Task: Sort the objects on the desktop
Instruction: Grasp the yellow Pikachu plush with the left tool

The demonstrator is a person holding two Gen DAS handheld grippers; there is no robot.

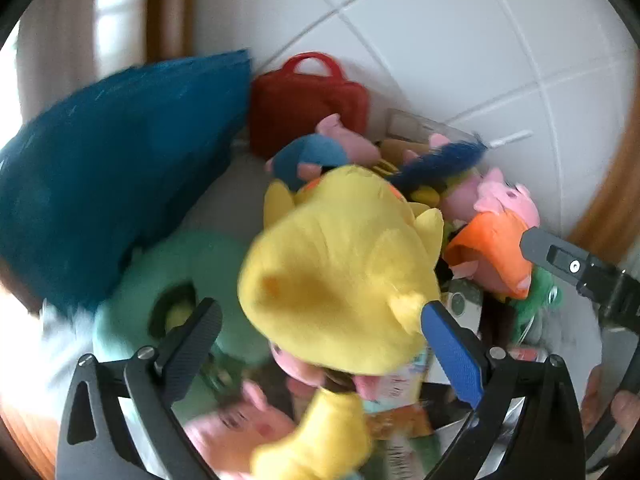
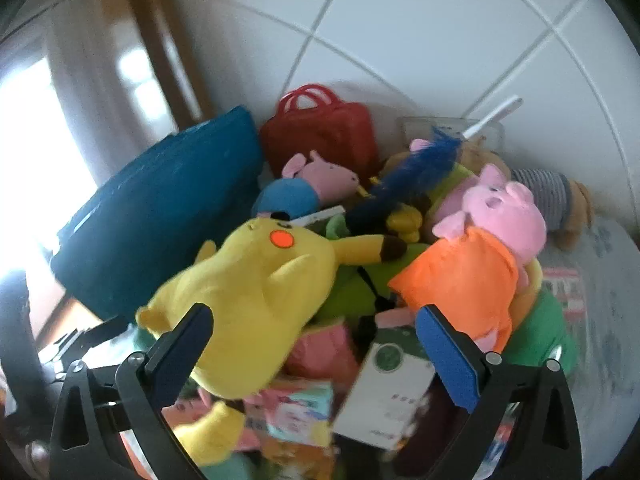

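Nearest the left wrist lens, the left gripper [image 1: 320, 332] stands spread wide around a soft yellow plush mouse toy [image 1: 340, 272] at frame centre, neither pad clearly pressing it. From the right wrist, the right gripper [image 2: 314, 332] also gapes, holding nothing, with the toy's red cheek and black-tipped ear showing centre-left, heaped beside a pink plush pig in an orange dress [image 2: 480, 256], centre-right.
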